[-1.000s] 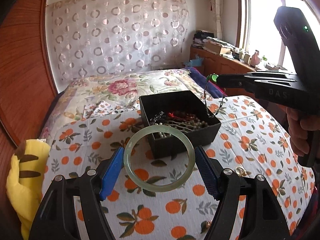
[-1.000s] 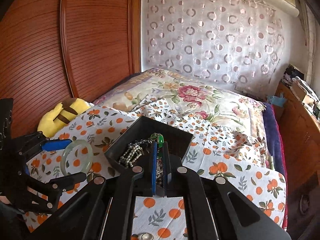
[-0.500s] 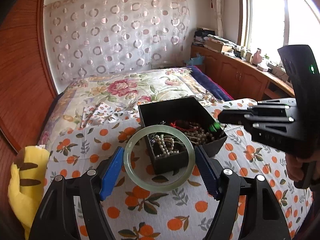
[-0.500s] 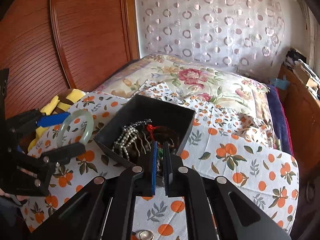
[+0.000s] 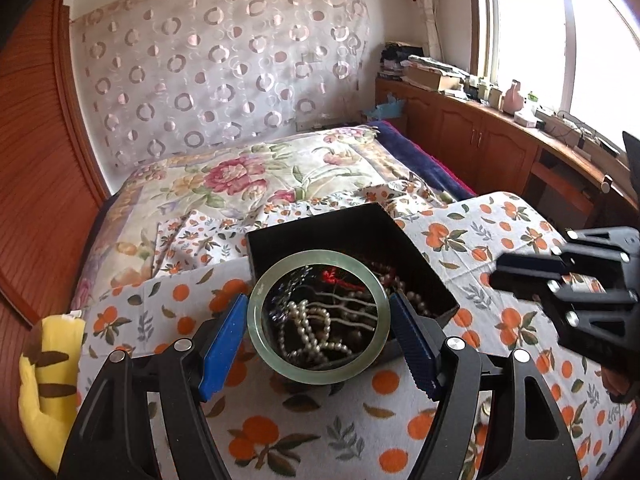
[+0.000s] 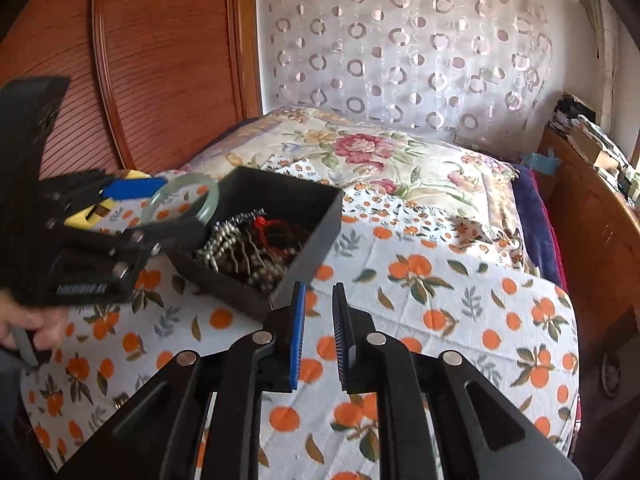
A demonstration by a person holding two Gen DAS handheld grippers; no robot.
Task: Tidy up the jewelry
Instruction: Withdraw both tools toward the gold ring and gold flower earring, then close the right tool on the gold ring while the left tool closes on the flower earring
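My left gripper (image 5: 318,320) is shut on a pale green jade bangle (image 5: 256,320) and holds it flat just above the near end of a black jewelry box (image 5: 320,220). The box holds pearl strands (image 5: 308,328), a dark comb and red cord. In the right wrist view the bangle (image 6: 208,204) hangs over the box's left rim (image 6: 312,256). My right gripper (image 6: 320,300) is slightly open and empty, drawn back just off the box's right corner; it also shows in the left wrist view (image 5: 520,276).
The box sits on an orange-print cloth (image 6: 440,300) over a floral bed. A yellow plush (image 5: 44,380) lies at the left. A small metal piece (image 5: 486,410) lies on the cloth near me. Wooden wardrobe left, cabinets right.
My right gripper lowered the green-beaded chain into the box, let go of it and pulled back to the right. My left gripper moved the bangle forward over the box.
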